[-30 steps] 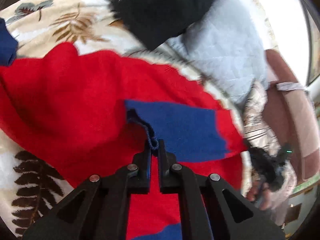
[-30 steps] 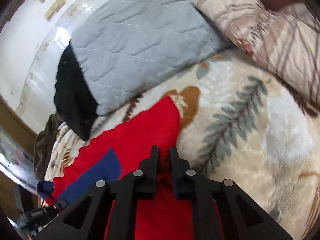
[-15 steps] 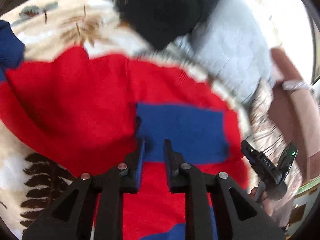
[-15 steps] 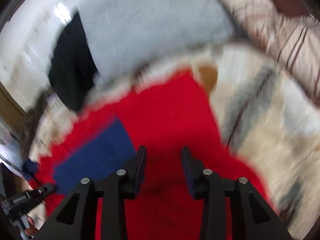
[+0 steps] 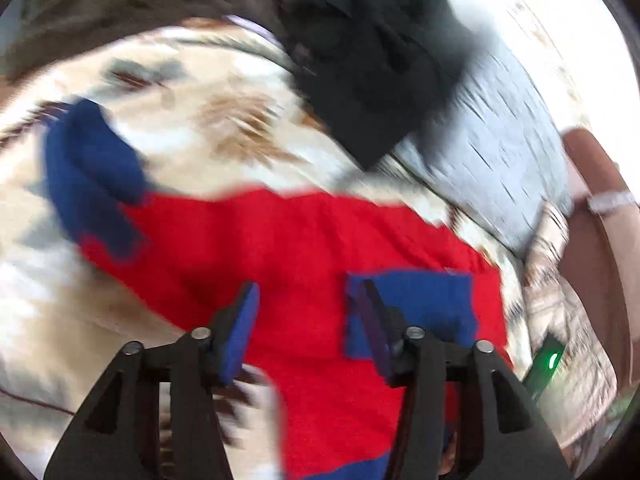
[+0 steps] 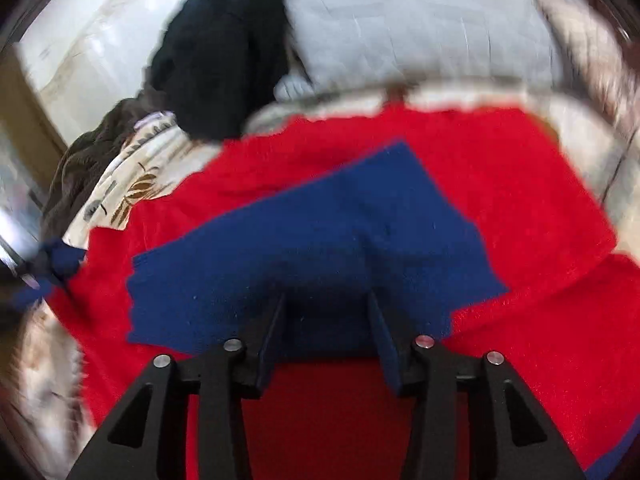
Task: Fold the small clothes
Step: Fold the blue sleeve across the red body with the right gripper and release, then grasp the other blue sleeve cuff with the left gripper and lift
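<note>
A red knit garment (image 5: 288,248) with navy trim lies spread on the patterned bedspread (image 5: 192,100). One navy cuff (image 5: 420,312) lies folded over its middle, and a navy end (image 5: 88,176) sticks out at the upper left. My left gripper (image 5: 306,308) hovers above the red cloth, its jaws opening, nothing between them. In the right wrist view the navy cuff (image 6: 312,248) lies across the red garment (image 6: 532,208). My right gripper (image 6: 324,320) hangs just above that navy piece, jaws opening and nothing pinched.
A black garment (image 5: 372,64) and a grey quilted pillow (image 5: 504,148) lie at the back of the bed. Brown cloth (image 5: 120,12) is heaped at the far left. A striped pillow (image 5: 560,312) lies on the right, with the other gripper's green light (image 5: 552,360) beside it.
Both grippers let go of the cloth and spread their jaws. The left one lifted away from the navy cuff. The right one swung over the red garment, now above the navy cuff.
</note>
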The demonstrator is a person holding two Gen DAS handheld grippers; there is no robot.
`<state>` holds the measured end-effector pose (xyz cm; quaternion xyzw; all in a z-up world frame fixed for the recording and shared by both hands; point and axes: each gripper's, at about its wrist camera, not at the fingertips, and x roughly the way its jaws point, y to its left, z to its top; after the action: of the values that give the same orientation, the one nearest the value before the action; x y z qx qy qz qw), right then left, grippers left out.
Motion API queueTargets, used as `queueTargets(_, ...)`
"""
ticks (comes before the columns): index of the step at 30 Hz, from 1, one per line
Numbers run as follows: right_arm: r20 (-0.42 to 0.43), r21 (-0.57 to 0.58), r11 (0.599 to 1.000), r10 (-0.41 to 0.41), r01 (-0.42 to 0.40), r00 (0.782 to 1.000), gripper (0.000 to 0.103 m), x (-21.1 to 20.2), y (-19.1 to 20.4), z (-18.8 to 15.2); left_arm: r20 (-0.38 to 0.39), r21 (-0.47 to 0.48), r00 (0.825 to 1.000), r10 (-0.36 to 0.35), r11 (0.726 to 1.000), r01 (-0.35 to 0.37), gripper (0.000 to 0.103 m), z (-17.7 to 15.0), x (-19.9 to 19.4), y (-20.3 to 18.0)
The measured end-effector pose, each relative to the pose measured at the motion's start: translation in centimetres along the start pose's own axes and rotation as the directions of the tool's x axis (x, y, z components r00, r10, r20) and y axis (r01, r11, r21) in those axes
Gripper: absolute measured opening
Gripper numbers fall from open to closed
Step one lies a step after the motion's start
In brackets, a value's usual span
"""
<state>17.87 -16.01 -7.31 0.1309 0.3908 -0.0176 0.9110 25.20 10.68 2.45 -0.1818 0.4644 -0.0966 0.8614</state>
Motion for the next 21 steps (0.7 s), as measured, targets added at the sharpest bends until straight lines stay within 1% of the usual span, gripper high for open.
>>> queueTargets(2, -0.014, -0.032, 0.999, -0.007, 0.007, 1.0, 0.058, 0.3, 0.7, 0.2, 0.037, -0.04, 0.996, 0.084, 0.996, -0.082, 0.051, 1.8, -1.5, 2.3)
queueTargets(3, -0.016, -0.039, 0.999, -0.009, 0.008, 1.0, 0.06, 0.4, 0.8, 0.3, 0.055, -0.055, 0.99, 0.127, 0.991, -0.124, 0.052, 2.8, -2.3, 3.4)
queueTargets(4, -0.014, -0.043, 0.999, -0.004, 0.004, 1.0, 0.061, 0.6, 0.8, 0.4, 0.067, -0.068, 0.984, 0.166, 0.985, -0.161, 0.058, 4.0, -2.8, 4.5)
queueTargets(5, -0.014, -0.043, 0.999, 0.002, -0.002, 1.0, 0.063, 0.7, 0.8, 0.4, 0.065, -0.068, 0.975, 0.21, 0.976, -0.206, 0.067, 5.3, -3.2, 5.7)
queueTargets(7, -0.01, -0.039, 0.999, 0.014, -0.015, 1.0, 0.065, 0.6, 0.7, 0.3, 0.032, -0.023, 0.952, 0.305, 0.952, -0.304, 0.068, 8.1, -3.1, 6.7)
queueTargets(8, -0.008, -0.036, 0.999, 0.021, -0.021, 1.0, 0.066, 0.6, 0.6, 0.4, 0.007, 0.019, 0.933, 0.36, 0.933, -0.36, 0.068, 9.6, -2.7, 7.0)
queueTargets(9, -0.006, -0.033, 0.999, 0.029, -0.029, 1.0, 0.067, 0.4, 0.4, 0.3, -0.019, 0.057, 0.918, 0.396, 0.917, -0.394, 0.069, 10.7, -2.1, 7.0)
queueTargets(11, -0.004, -0.028, 0.999, 0.042, -0.042, 0.999, 0.068, 0.0, 0.4, 0.2, -0.088, 0.148, 0.888, 0.452, 0.887, -0.437, 0.071, 12.5, -0.3, 6.6)
queueTargets(12, -0.003, -0.027, 0.999, 0.047, -0.047, 0.999, 0.069, 0.0, 0.3, 0.2, -0.118, 0.188, 0.874, 0.471, 0.875, -0.446, 0.071, 12.9, 0.8, 6.4)
queueTargets(13, -0.001, -0.024, 0.998, 0.054, -0.054, 0.999, 0.069, 0.0, 0.3, 0.1, -0.151, 0.239, 0.855, 0.497, 0.857, -0.456, 0.071, 13.2, 2.0, 6.2)
queueTargets(14, 0.001, -0.02, 0.998, 0.061, -0.061, 0.998, 0.069, -0.1, 0.2, 0.1, -0.179, 0.3, 0.823, 0.539, 0.826, -0.477, 0.071, 13.2, 3.4, 5.7)
queueTargets(15, 0.002, -0.016, 0.998, 0.067, -0.067, 0.998, 0.07, -0.1, 0.1, 0.1, -0.189, 0.346, 0.795, 0.576, 0.797, -0.495, 0.071, 13.0, 4.2, 5.5)
queueTargets(16, 0.004, -0.011, 0.997, 0.075, -0.074, 0.997, 0.07, -0.2, -0.1, 0.1, -0.199, 0.405, 0.757, 0.622, 0.756, -0.514, 0.071, 12.6, 5.4, 5.4)
queueTargets(17, 0.005, -0.007, 0.997, 0.081, -0.081, 0.997, 0.07, -0.2, -0.2, 0.1, -0.206, 0.429, 0.736, 0.644, 0.736, -0.524, 0.071, 12.6, 5.8, 5.8)
queueTargets(18, 0.007, -0.003, 0.996, 0.088, -0.088, 0.996, 0.07, -0.2, -0.3, 0.1, -0.213, 0.442, 0.72, 0.66, 0.722, -0.532, 0.071, 12.3, 6.1, 6.1)
queueTargets(19, 0.009, 0.004, 0.995, 0.097, -0.097, 0.995, 0.07, -0.2, -0.4, 0.1, -0.222, 0.441, 0.709, 0.669, 0.718, -0.539, 0.071, 11.8, 6.4, 6.8)
queueTargets(20, 0.011, 0.009, 0.995, 0.103, -0.103, 0.995, 0.07, -0.3, -0.5, 0.1, -0.227, 0.435, 0.714, 0.663, 0.725, -0.535, 0.057, 11.5, 6.2, 7.3)
queueTargets(21, 0.013, 0.013, 0.994, 0.109, -0.109, 0.994, 0.07, -0.3, -0.6, 0.1, -0.235, 0.417, 0.729, 0.643, 0.744, -0.522, 0.044, 11.1, 5.9, 8.0)
